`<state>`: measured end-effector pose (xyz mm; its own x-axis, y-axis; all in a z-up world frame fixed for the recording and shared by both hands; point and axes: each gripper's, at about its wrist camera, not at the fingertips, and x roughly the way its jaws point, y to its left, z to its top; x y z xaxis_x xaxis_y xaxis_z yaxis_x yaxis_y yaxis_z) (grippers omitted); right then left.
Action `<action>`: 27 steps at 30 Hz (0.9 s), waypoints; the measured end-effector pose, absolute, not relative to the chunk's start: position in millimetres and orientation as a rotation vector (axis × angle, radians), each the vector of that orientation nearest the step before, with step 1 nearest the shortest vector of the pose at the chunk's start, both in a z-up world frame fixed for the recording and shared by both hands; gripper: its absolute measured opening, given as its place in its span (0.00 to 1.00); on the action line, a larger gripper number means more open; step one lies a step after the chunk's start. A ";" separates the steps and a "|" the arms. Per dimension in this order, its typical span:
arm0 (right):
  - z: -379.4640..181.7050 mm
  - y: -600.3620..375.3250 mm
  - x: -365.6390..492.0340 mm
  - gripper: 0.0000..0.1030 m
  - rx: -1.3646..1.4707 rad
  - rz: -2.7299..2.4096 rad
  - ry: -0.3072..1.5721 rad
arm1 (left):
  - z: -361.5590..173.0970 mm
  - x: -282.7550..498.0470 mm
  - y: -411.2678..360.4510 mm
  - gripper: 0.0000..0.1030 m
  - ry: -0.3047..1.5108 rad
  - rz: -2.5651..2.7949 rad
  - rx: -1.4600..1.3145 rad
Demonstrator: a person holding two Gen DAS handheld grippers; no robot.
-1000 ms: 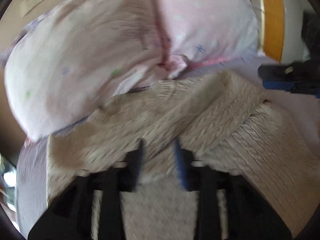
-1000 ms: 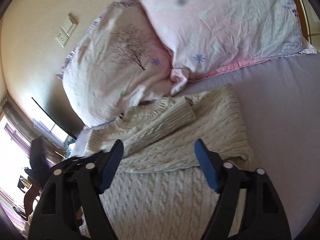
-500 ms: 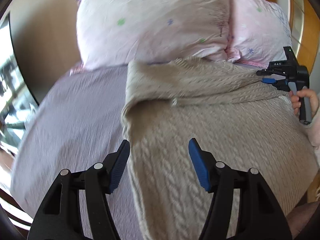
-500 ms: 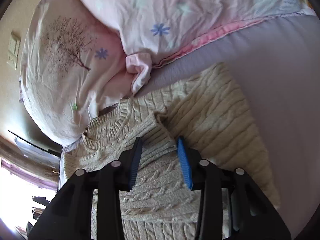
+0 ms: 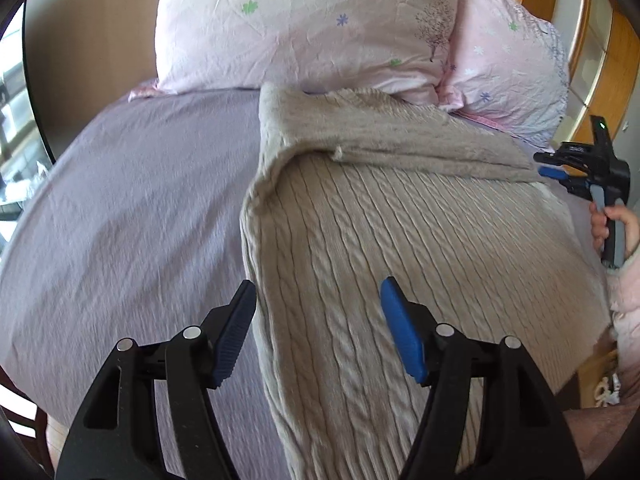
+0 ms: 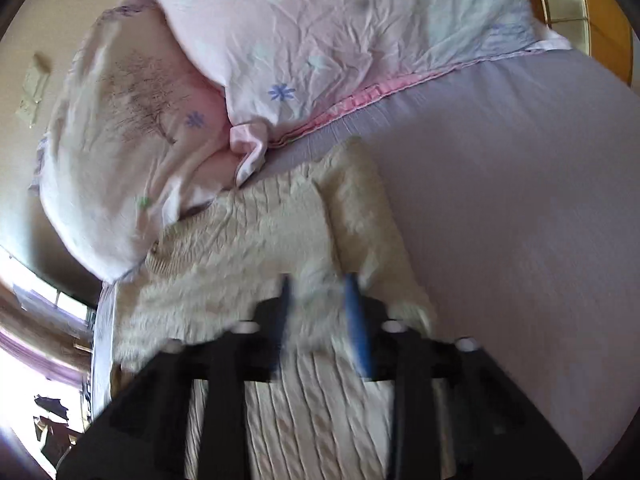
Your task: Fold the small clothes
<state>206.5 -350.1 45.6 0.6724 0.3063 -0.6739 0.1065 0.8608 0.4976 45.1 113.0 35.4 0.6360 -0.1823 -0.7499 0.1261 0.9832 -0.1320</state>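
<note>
A beige cable-knit sweater (image 5: 380,240) lies on the lilac bed sheet (image 5: 120,208), with a sleeve (image 5: 400,136) folded across its top. My left gripper (image 5: 318,332) is open and empty, low over the sweater's left edge. My right gripper (image 6: 320,320) is shut on a fold of the sweater (image 6: 260,232) near the folded sleeve; it also shows in the left wrist view (image 5: 556,170) at the sweater's right edge, held by a hand.
Two pink patterned pillows (image 5: 304,28) (image 6: 340,40) lie at the head of the bed, touching the sweater's top. A wooden headboard (image 5: 616,64) stands at the right. The sheet extends to the left of the sweater.
My left gripper let go of the sweater, opened and drew back to the lower left edge. My right gripper moved in and closed on the sweater fold.
</note>
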 end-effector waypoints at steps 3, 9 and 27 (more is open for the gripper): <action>43.6 -362.8 157.9 0.62 0.491 0.121 0.842 | 32.1 30.9 116.7 0.64 0.873 -0.194 -0.086; 16.9 -379.9 80.4 0.52 0.542 0.190 0.937 | 22.6 5.8 122.2 0.64 0.892 -0.227 -0.158; 32.1 -359.3 -3.2 0.07 0.654 0.558 0.802 | 19.9 -42.8 128.2 0.09 0.885 -0.286 -0.335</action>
<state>-3.2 -359.3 32.1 0.5752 0.6716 -0.4670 -0.2045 0.6709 0.7128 -42.8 128.2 19.9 0.6013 -0.3785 -0.7037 0.1051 0.9105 -0.3999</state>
